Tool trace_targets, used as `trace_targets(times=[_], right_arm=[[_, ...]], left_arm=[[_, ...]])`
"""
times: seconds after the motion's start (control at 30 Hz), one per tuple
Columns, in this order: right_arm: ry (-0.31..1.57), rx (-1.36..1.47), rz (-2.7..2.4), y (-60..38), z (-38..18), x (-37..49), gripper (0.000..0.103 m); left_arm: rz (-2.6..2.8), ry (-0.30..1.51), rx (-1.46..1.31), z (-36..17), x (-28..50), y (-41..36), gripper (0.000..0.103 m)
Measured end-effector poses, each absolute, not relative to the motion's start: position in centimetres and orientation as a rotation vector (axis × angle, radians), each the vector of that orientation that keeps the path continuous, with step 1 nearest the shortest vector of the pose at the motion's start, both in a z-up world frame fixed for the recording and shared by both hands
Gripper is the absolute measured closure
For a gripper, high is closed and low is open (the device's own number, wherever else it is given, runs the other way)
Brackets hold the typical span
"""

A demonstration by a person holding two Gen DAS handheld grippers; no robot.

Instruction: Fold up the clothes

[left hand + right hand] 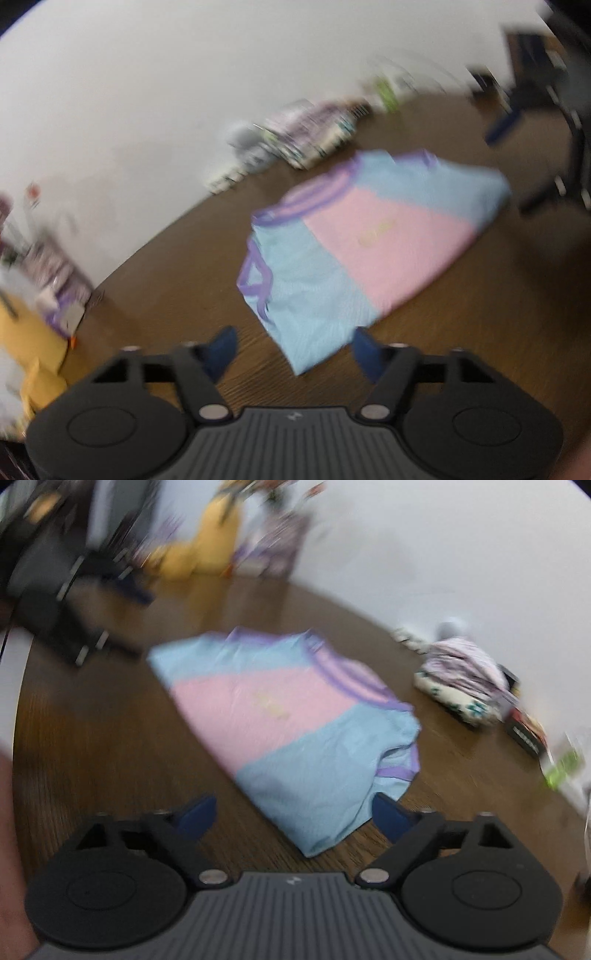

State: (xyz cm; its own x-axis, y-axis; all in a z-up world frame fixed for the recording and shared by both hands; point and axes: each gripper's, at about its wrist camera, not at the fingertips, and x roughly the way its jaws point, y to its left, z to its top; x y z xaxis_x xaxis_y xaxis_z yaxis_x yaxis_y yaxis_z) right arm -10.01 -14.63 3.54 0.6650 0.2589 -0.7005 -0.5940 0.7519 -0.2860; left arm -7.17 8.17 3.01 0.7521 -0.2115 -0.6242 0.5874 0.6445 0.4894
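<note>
Here, folded pink-and-blue shirt [369, 236] flat on brown wooden table [480, 314]. Left gripper [295, 350] and right gripper [295, 814] both spread apart, empty, straddling near corner, seemingly not touching. Blurred patterned clothes [461, 679] beyond.

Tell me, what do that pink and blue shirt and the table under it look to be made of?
The shirt looks like soft, matte knit cloth, probably cotton or a blend: it creases and slumps in folds, with purple ribbed-looking trim. The table looks like dark brown wood or wood-look veneer: grain lines run along it, with a slight sheen. Blur leaves both uncertain.
</note>
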Motion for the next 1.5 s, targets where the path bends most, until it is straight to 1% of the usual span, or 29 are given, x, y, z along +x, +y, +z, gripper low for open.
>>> trace_targets(times=[0.03, 0.07, 0.1, 0.23, 0.3, 0.37, 0.43, 0.5, 0.53, 0.57, 0.67, 0.73, 0.8, 0.83, 0.87, 0.9, 0.93, 0.97, 1.07, 1.13, 1.37, 1.5], right_arm=[[0.702, -0.591, 0.518, -14.2, 3.3, -9.9, 0.033], [0.712, -0.651, 0.523, -13.8, 3.1, -9.8, 0.035], [0.717, -0.711, 0.528, -13.4, 2.9, -9.8, 0.035], [0.729, -0.853, 0.553, -12.7, 2.5, -9.8, 0.036], [0.744, -0.890, 0.563, -12.6, 2.4, -9.5, 0.040], [0.768, -0.925, 0.574, -12.5, 2.4, -8.8, 0.053], [0.794, -0.959, 0.591, -12.4, 2.4, -8.3, 0.061], [0.813, -0.998, 0.608, -12.2, 2.4, -7.8, 0.061], [0.823, -1.016, 0.619, -12.0, 2.4, -7.6, 0.061], [0.832, -1.034, 0.629, -11.8, 2.4, -7.4, 0.061], [0.858, -1.089, 0.664, -11.2, 2.4, -6.9, 0.062], [0.871, -1.108, 0.676, -11.0, 2.4, -6.7, 0.062], [0.886, -1.109, 0.688, -10.8, 2.4, -6.3, 0.064], [0.893, -1.109, 0.694, -10.7, 2.4, -6.2, 0.067], [0.900, -1.108, 0.700, -10.6, 2.4, -6.0, 0.075], [0.911, -1.101, 0.706, -10.5, 2.3, -5.9, 0.079], [0.923, -1.091, 0.713, -10.5, 2.3, -5.8, 0.088], [0.930, -1.087, 0.716, -10.4, 2.2, -5.7, 0.094], [0.924, -1.074, 0.709, -10.3, 2.3, -5.8, 0.099], [0.915, -1.055, 0.702, -10.5, 2.5, -5.8, 0.099], [0.888, -0.986, 0.676, -11.3, 3.5, -6.0, 0.100], [0.878, -0.933, 0.650, -11.9, 4.7, -5.6, 0.100]], left_arm=[[-0.502, 0.572, 0.787, 2.7, -6.9, 8.1, 0.059], [-0.515, 0.586, 0.834, 2.2, -6.7, 7.9, 0.065], [-0.526, 0.595, 0.881, 1.8, -6.5, 7.8, 0.068], [-0.567, 0.556, 1.047, 0.9, -6.6, 7.5, 0.072], [-0.595, 0.540, 1.109, 0.6, -6.6, 7.4, 0.074], [-0.630, 0.530, 1.175, 0.3, -6.4, 7.3, 0.078], [-0.662, 0.524, 1.255, -0.2, -6.3, 7.2, 0.078], [-0.699, 0.511, 1.338, -0.8, -6.3, 7.1, 0.079], [-0.721, 0.501, 1.368, -1.0, -6.3, 7.0, 0.082], [-0.741, 0.494, 1.396, -1.1, -6.2, 6.9, 0.084], [-0.791, 0.493, 1.455, -1.1, -5.8, 6.6, 0.084], [-0.826, 0.498, 1.493, -1.2, -5.6, 6.5, 0.086], [-0.861, 0.496, 1.531, -1.2, -5.6, 6.5, 0.087], [-0.877, 0.497, 1.547, -1.2, -5.5, 6.4, 0.087], [-0.891, 0.504, 1.549, -1.2, -5.3, 6.4, 0.089], [-0.906, 0.520, 1.539, -1.1, -5.0, 6.3, 0.092], [-0.921, 0.535, 1.529, -1.1, -4.8, 6.3, 0.101], [-0.931, 0.548, 1.518, -1.0, -4.6, 6.2, 0.103], [-0.930, 0.577, 1.485, -0.8, -4.4, 6.0, 0.103], [-0.941, 0.600, 1.439, -0.3, -4.4, 5.9, 0.103], [-0.854, 0.594, 1.371, 0.4, -4.8, 5.8, 0.103], [-0.779, 0.563, 1.359, 1.2, -5.2, 5.3, 0.103]])
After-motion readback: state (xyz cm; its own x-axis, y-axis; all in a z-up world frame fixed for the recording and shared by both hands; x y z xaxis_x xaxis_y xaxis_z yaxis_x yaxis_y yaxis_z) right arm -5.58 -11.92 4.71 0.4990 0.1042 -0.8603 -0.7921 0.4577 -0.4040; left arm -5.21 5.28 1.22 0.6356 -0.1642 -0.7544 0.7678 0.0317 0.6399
